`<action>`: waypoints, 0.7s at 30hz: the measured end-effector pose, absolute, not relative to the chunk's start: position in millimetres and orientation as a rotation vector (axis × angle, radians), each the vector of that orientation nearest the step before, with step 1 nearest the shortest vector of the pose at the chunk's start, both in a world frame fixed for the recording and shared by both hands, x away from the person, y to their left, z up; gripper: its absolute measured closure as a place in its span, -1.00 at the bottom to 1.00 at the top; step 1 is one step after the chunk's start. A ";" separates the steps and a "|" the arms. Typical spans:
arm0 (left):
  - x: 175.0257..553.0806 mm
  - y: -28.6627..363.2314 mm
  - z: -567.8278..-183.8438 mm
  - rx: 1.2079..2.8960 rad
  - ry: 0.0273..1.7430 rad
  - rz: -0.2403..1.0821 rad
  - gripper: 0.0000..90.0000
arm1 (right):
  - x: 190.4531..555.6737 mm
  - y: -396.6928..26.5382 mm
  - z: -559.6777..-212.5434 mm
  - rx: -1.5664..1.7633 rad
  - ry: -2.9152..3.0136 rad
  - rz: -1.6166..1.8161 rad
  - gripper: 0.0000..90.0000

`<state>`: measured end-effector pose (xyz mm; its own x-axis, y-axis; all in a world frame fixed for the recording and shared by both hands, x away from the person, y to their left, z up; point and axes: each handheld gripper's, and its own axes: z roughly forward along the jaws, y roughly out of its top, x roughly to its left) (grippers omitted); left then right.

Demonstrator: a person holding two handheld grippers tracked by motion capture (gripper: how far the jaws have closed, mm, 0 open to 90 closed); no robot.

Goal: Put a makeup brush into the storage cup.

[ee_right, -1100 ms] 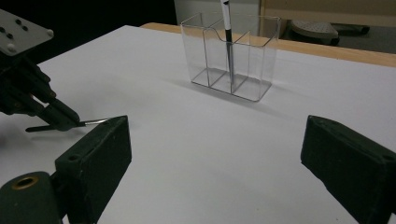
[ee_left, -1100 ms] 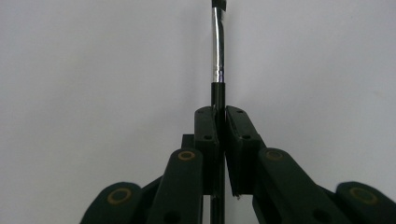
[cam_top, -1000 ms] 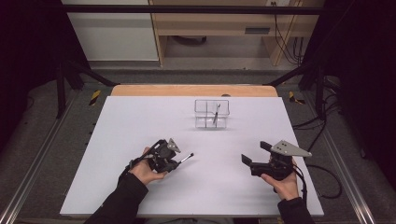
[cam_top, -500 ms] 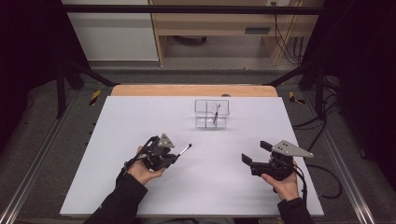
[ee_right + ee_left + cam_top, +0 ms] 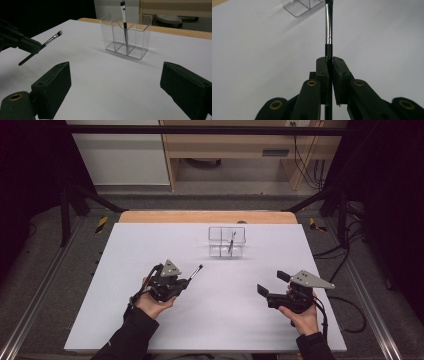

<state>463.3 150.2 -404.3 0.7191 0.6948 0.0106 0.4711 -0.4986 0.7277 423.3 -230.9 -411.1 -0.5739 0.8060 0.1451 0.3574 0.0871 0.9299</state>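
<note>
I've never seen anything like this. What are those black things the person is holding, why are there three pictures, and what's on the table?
A person holds two hand tools, each with two black fingers that pinch. One picture looks down from above; the other two come from small cameras riding on each tool. On the white table stands a clear divided holder with one brush standing in it. The left gripper is pinched shut on a second small brush, lifted above the table with its bristle tip toward the holder. The right gripper is open, holding nothing.
</note>
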 end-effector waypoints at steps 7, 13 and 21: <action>462.0 152.4 -402.4 2.131 0.908 0.418 0.87 | 424.1 -228.4 -410.9 1.144 1.966 1.494 -0.77; 458.9 154.1 -397.9 2.074 0.903 0.446 0.87 | 424.0 -223.8 -408.3 1.134 1.967 1.499 -0.77; 455.1 154.2 -393.0 2.014 0.904 0.475 0.87 | 428.5 -212.7 -403.9 1.118 1.969 1.529 -0.77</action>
<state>455.1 154.2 -393.0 0.6654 0.7465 -0.0027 0.4209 -0.3722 0.8272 428.5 -212.7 -403.9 -0.5966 0.7879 0.1524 0.3428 0.0785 0.9361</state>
